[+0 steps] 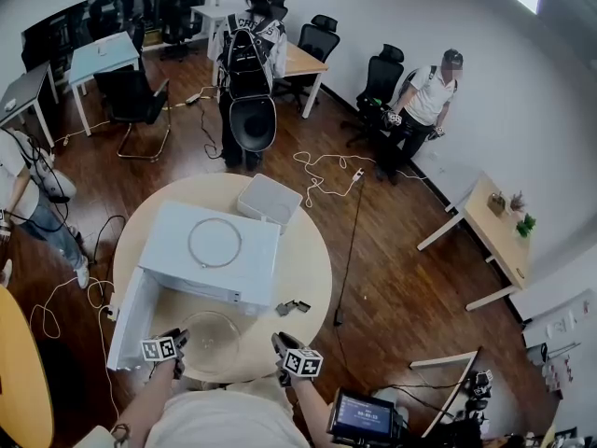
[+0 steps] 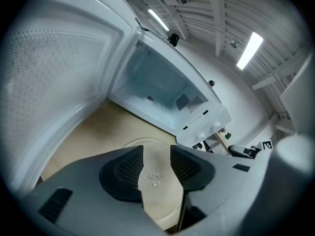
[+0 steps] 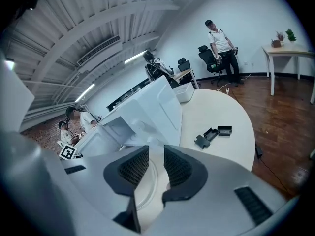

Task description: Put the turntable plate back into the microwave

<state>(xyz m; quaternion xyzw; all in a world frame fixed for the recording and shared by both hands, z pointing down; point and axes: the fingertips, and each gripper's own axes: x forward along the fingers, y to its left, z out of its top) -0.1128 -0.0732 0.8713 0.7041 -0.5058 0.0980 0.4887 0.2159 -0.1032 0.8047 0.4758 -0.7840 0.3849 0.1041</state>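
The plate (image 1: 210, 342) lay on the round table (image 1: 312, 264) just in front of the open microwave (image 1: 210, 250) (its door (image 1: 126, 320) swung wide). The left gripper (image 2: 156, 154) hung over the plate with jaws well apart. The right gripper (image 3: 155, 157) was at the rim, jaws narrower but gripping nothing.

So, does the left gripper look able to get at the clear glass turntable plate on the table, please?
Probably yes: the left gripper hangs with jaws apart over the clear round glass turntable plate, which lies bare on the cream round table; nothing stands between them.
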